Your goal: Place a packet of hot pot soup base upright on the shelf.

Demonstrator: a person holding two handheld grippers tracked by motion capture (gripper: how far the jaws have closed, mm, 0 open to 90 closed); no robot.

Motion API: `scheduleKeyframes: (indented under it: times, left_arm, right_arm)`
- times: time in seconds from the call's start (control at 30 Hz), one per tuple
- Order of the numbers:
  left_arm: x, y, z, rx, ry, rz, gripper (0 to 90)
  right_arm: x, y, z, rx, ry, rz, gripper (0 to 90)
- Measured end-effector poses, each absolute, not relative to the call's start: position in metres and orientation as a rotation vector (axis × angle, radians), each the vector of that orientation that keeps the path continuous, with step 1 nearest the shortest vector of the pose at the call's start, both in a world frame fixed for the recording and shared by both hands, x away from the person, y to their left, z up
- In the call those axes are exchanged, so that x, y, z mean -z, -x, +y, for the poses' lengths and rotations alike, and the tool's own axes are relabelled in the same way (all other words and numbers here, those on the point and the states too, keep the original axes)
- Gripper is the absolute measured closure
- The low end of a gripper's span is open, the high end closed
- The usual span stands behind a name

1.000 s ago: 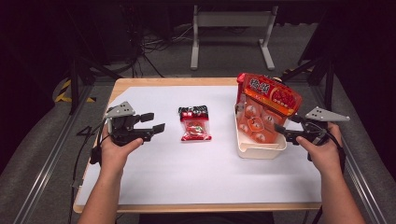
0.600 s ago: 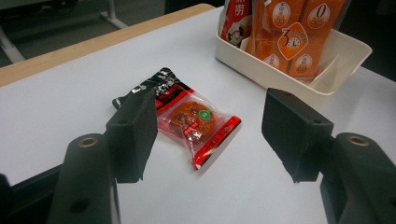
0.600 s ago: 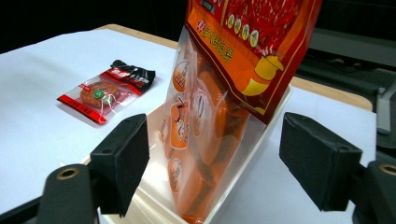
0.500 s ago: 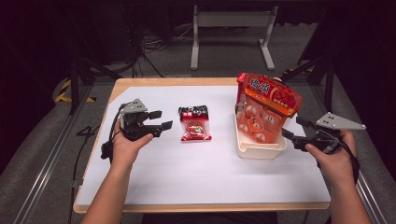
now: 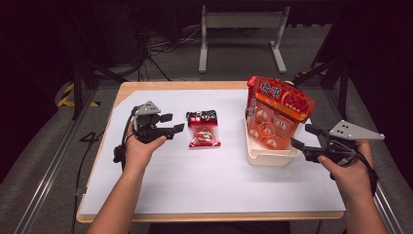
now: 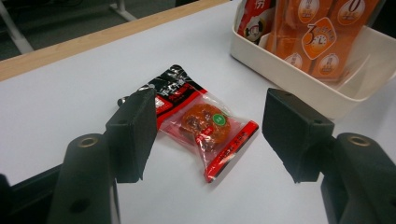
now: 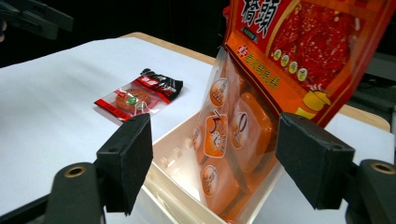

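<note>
White table (image 5: 160,195), small snack pack (image 6: 198,119) lying flat: light, crinkly, slippery. Left gripper (image 6: 210,135) spread wide around it; I'd pinch the sealed edges. Right gripper (image 7: 212,158) spread too.

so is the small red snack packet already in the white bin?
No, the small red snack packet lies flat on the table, left of the white bin, which holds the large orange bag.

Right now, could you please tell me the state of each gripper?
Left gripper: open, holding nothing, aimed at the small snack packet.
Right gripper: open, holding nothing.
</note>
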State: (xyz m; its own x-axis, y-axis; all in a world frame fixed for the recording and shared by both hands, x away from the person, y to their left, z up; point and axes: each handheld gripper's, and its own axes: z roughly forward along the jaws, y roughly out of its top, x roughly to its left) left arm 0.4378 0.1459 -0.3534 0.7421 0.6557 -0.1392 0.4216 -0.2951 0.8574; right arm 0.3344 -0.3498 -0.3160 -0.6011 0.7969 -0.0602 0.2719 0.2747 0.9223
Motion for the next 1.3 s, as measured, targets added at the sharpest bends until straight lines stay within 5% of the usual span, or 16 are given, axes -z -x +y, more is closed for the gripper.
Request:
scheduleKeyframes:
  times: [0.4, 1.3]
  left_arm:
    - [0.369, -0.461, 0.127, -0.262, -1.926, 0.857, 41.6]
    - [0.434, -0.507, 0.089, -0.175, -1.931, 1.056, 34.4]
  right_arm:
    - [0.317, -0.339, -0.339, -1.32, -0.922, 2.051, 27.3]
    - [0.32, -0.342, -0.33, -1.327, -0.885, 2.083, 25.1]
